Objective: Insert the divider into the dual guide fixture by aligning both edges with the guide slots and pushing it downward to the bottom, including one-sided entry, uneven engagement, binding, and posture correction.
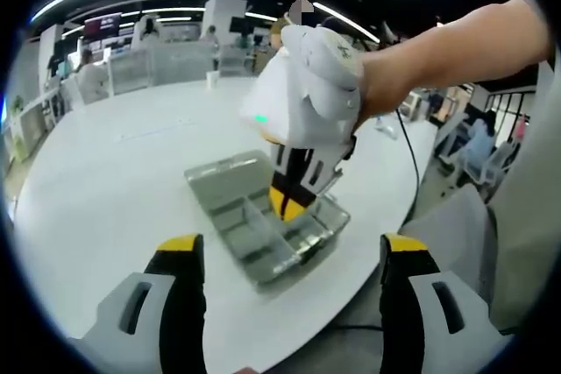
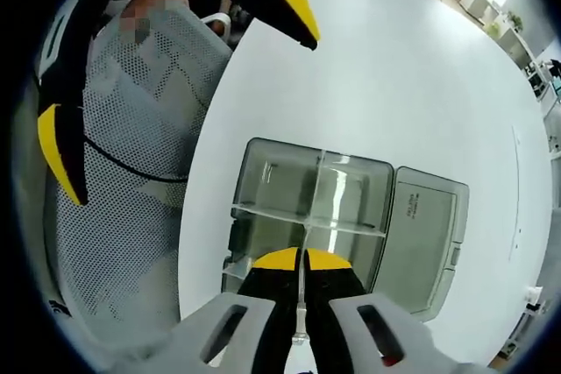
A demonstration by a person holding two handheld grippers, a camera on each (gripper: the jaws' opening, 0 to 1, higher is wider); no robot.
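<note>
A clear plastic fixture box point(image 2: 279, 183) lies on the white round table point(image 2: 421, 67), its hinged lid point(image 2: 425, 234) folded open beside it. A clear cross wall point(image 2: 263, 213) stands inside it. My right gripper point(image 2: 304, 262) is shut on a thin clear divider point(image 2: 303, 238), seen edge-on and reaching down into the box. In the left gripper view the same right gripper point(image 1: 287, 203) comes in held by a hand, its yellow tips down inside the box point(image 1: 254, 243). My left gripper point(image 1: 291, 247) hangs open and apart from the box, nothing between its jaws; it also hangs above the table edge as the left gripper point(image 2: 175, 85).
The table edge point(image 2: 188, 208) runs close to the box. A grey mesh chair point(image 2: 131, 243) stands just off that edge. A cable point(image 1: 410, 159) trails from the right gripper. Desks and people are far across the room point(image 1: 105, 67).
</note>
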